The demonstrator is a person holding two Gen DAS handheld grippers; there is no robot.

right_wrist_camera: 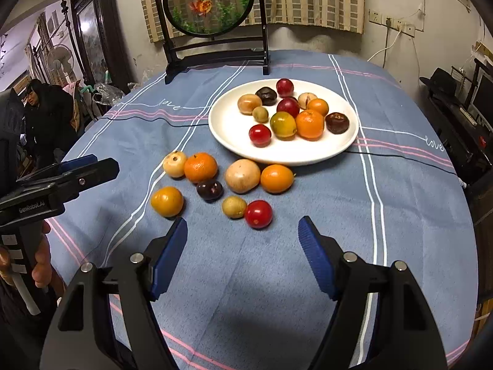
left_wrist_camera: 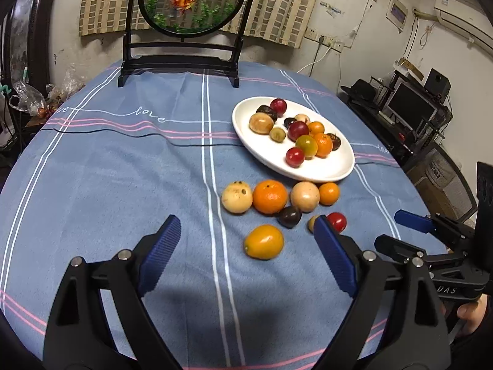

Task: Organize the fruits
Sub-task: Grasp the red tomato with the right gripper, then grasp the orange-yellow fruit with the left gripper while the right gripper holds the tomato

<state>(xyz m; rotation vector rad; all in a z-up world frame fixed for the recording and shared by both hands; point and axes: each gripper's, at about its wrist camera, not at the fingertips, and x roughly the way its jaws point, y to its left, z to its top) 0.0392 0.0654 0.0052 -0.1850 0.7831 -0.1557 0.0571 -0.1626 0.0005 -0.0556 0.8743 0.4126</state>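
Blue striped cloth (right_wrist_camera: 277, 277) covers counter. Left tongs (left_wrist_camera: 246, 246) spread wide, empty, yellow-orange fruit (left_wrist_camera: 264, 241) on cloth between tips. Eight loose fruits (right_wrist_camera: 201, 167) cluster just before white plate (right_wrist_camera: 228, 123), which holds a dozen or so. Right tongs (right_wrist_camera: 243, 237) open, empty, red fruit (right_wrist_camera: 258, 214) just ahead.

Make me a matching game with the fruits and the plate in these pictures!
Things:
1. white plate
2. red tomato
3. big orange
4. left hand-held gripper

Matches:
A. open, holding nothing
B. on the cloth, touching a small green-yellow fruit
C. holds a pile of fruit
D. on the cloth, beside a pale round fruit

Pairs: 1-C, 2-B, 3-D, 4-A
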